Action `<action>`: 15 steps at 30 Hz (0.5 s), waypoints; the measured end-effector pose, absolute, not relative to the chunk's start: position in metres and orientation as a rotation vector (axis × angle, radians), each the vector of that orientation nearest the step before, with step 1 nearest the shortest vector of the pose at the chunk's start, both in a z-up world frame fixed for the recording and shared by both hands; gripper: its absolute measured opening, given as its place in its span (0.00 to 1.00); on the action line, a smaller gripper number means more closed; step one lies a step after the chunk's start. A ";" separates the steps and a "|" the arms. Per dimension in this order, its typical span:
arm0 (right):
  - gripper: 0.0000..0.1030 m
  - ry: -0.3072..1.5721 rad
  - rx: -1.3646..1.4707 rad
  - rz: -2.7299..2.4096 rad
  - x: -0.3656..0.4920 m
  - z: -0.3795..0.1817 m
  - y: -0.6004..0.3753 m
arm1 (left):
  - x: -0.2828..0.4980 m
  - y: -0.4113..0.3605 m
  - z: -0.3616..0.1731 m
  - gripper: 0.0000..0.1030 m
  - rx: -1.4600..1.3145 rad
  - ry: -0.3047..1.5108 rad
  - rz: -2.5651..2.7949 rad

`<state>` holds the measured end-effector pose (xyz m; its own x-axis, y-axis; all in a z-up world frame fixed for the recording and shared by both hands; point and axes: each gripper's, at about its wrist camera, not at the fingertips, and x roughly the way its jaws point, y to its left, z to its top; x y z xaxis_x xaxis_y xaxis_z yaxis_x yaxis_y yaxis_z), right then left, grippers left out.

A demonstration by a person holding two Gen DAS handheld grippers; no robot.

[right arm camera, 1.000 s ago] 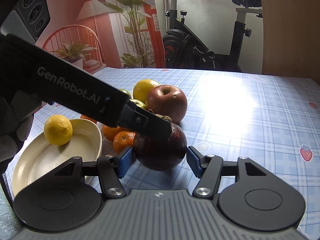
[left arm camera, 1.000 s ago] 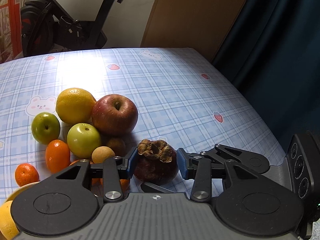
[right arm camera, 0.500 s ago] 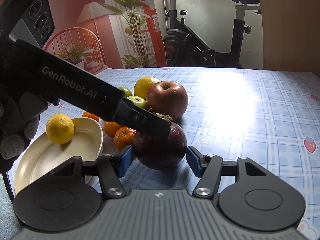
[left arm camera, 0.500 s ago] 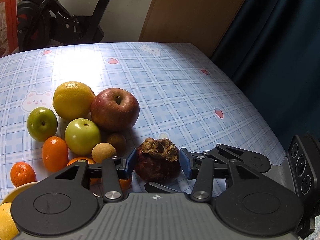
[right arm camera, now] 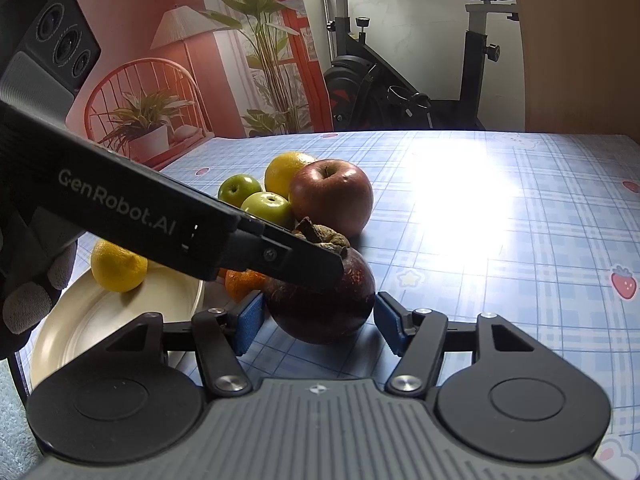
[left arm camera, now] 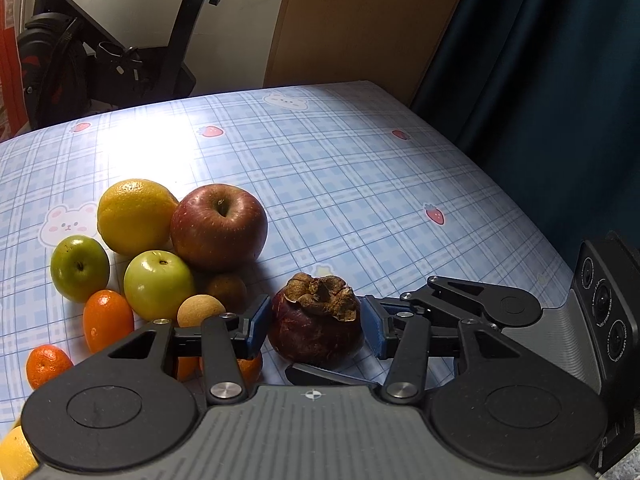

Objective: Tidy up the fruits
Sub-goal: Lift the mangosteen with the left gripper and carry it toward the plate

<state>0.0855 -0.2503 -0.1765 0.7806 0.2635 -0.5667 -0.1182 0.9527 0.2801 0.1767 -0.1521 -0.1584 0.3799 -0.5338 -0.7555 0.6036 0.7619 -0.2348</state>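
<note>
Between both pairs of tongs sits the dark purple, round mangosteen [left arm camera: 316, 332] with its dry, crumpled brown calyx, resting on the blue plaid vinyl-covered surface [left arm camera: 340, 184]. The left tongs [left arm camera: 316, 326] bracket it from one side, blue pads close on either flank; a thin gap shows at the left pad, so they look spread around it, not yet pinching. The right tongs [right arm camera: 318, 316] bracket the same fruit from the crossing direction, also spread, with slivers of cloth visible beside each pad. Probably one pair steadies the fruit so it cannot roll while the other lines up.

Just beyond lies a tight cluster: a glossy red apple [left arm camera: 219, 227], a dimpled yellow citrus [left arm camera: 134, 216], two smooth green apples [left arm camera: 158, 285], small bright mandarins [left arm camera: 107, 320] and tan, matte longan-like balls [left arm camera: 202, 311]. A shallow cream oval dish [right arm camera: 80, 332] holding one yellow lemon [right arm camera: 119, 266] stands to the left, the likely destination. The mangosteen's hard, waxy rind should bear a firm squeeze, though its roundness invites slipping.
</note>
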 end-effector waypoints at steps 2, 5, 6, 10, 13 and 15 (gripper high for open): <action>0.61 0.646 0.238 0.206 0.086 -0.177 -0.250 | 0.180 -0.152 -0.159 0.52 0.069 0.944 -0.720; 0.61 0.646 0.242 0.207 0.088 -0.177 -0.250 | 0.182 -0.151 -0.159 0.51 0.060 0.958 -0.726; 0.61 0.646 0.242 0.207 0.088 -0.177 -0.251 | 0.184 -0.150 -0.159 0.51 0.053 0.964 -0.725; 0.60 0.642 0.243 0.205 0.087 -0.178 -0.250 | 0.184 -0.149 -0.160 0.50 0.044 0.971 -0.726; 0.60 0.640 0.243 0.203 0.086 -0.176 -0.250 | 0.181 -0.150 -0.158 0.50 0.063 0.960 -0.725; 0.60 0.633 0.252 0.202 0.085 -0.174 -0.251 | 0.181 -0.149 -0.154 0.50 0.058 0.954 -0.727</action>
